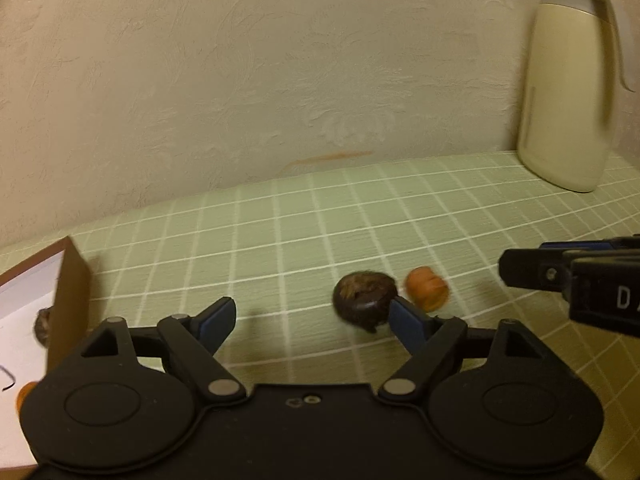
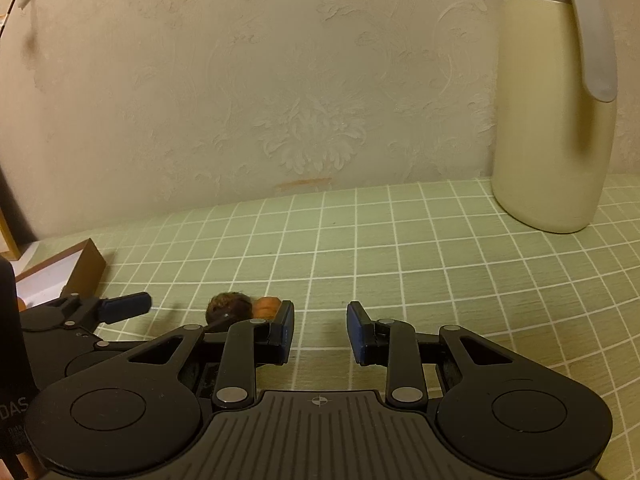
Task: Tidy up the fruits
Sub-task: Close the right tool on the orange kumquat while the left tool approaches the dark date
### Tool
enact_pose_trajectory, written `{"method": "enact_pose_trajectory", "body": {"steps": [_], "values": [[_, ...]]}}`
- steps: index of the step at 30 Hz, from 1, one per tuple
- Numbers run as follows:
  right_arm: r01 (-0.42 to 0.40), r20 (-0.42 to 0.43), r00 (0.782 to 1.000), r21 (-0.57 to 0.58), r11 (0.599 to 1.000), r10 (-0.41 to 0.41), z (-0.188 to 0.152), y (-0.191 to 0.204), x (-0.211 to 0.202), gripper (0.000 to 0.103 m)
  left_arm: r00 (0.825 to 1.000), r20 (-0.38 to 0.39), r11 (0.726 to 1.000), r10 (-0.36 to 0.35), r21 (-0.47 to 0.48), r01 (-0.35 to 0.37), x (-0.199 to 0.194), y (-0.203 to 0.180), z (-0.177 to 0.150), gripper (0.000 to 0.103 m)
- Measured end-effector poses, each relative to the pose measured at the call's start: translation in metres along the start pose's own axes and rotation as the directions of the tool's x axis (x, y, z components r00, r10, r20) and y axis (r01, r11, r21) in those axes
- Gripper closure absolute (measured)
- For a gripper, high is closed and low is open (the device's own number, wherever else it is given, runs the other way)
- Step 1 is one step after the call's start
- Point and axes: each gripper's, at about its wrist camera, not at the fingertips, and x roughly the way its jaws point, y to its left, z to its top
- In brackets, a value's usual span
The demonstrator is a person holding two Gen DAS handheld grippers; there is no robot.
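A dark brown round fruit [image 1: 366, 304] lies on the green checked cloth, with a small orange fruit [image 1: 426, 288] touching its right side. My left gripper [image 1: 312, 320] stands open wide; the dark fruit sits just ahead of its right fingertip [image 1: 404, 320], not gripped. In the right wrist view the same dark fruit [image 2: 228, 306] and orange fruit [image 2: 266, 307] lie left of my right gripper [image 2: 320, 332], whose jaws stand a narrow gap apart over bare cloth. The right gripper [image 1: 520, 274] reaches in from the right edge of the left wrist view.
A brown box [image 1: 68, 300] with a white inside stands at the left; it holds a dark fruit [image 1: 42, 326] and an orange one [image 1: 24, 394]. A tall cream jug [image 1: 564, 100] stands at the back right against the wall. The left gripper's finger [image 2: 126, 305] shows beside the box [image 2: 86, 268].
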Motion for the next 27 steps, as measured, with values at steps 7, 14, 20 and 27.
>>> {"method": "enact_pose_trajectory", "body": {"steps": [7,14,20,27], "values": [[-0.014,-0.002,1.000,0.005,1.000,0.014,0.001,0.006,0.004,0.072,1.000,0.009,1.000,0.011,-0.023,-0.011,-0.015,0.019,-0.005,0.030],[-0.016,0.006,1.000,0.006,1.000,0.016,0.001,0.009,0.003,0.072,0.999,0.033,0.999,-0.041,0.033,0.040,-0.006,-0.002,0.002,0.031],[-0.005,0.003,1.000,0.013,1.000,0.005,0.001,0.004,0.001,0.072,0.999,0.032,1.000,-0.024,0.013,0.023,0.012,-0.008,0.010,0.029],[-0.018,-0.012,1.000,0.013,1.000,0.018,0.000,0.006,0.005,0.072,1.000,0.023,0.999,0.008,-0.036,-0.007,0.018,0.005,0.008,0.036]]}}
